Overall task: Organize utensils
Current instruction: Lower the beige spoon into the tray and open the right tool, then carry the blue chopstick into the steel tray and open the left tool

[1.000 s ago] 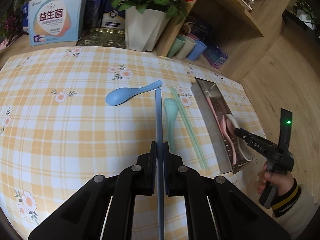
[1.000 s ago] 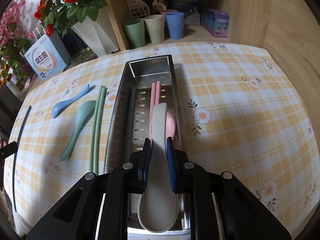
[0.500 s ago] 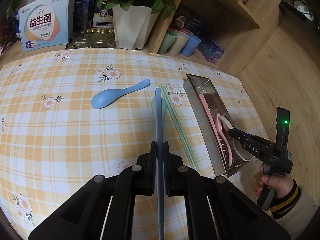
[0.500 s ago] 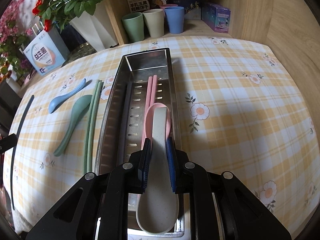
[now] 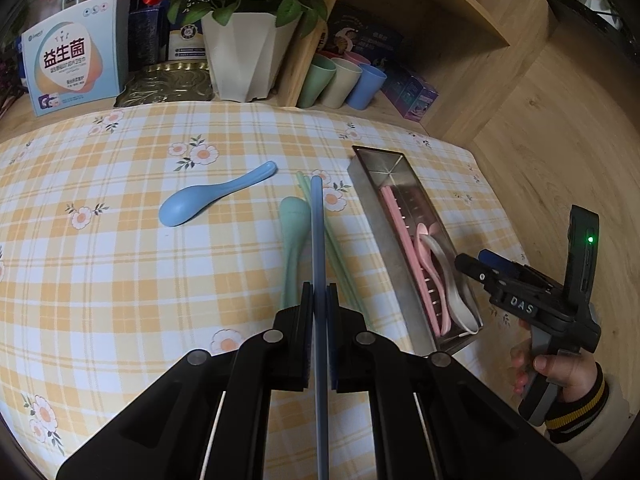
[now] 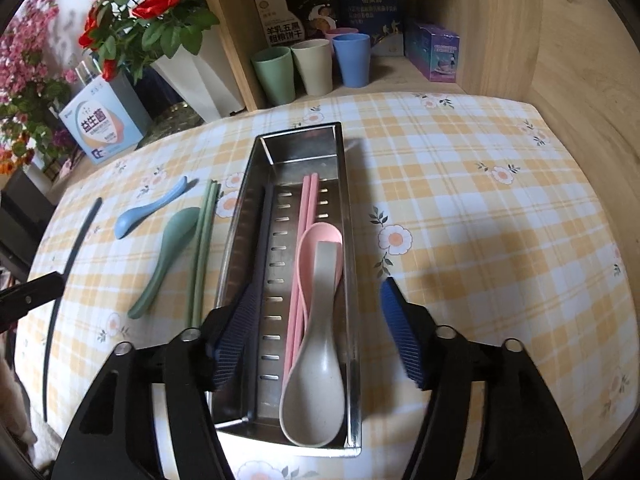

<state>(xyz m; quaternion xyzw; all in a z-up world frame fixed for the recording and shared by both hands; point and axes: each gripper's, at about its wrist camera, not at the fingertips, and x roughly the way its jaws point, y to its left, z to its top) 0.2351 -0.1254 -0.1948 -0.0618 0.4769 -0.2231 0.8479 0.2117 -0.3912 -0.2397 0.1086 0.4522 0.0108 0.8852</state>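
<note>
Left of the steel tray (image 6: 347, 184), green chopsticks (image 6: 203, 248) and two spoons blocked the cloth; right of it lay bare cloth.

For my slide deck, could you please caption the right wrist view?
Right gripper opening above beige spoon lying in steel tray with pink utensils.

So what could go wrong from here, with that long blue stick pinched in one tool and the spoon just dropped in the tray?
The blue chopsticks are pinched far from their tips by the left tool, so the long free end could swing into the green spoon or the metal tray wall. The right tool is opening astride the beige spoon; lifting carelessly might snag the tray rim and shift it.
</note>
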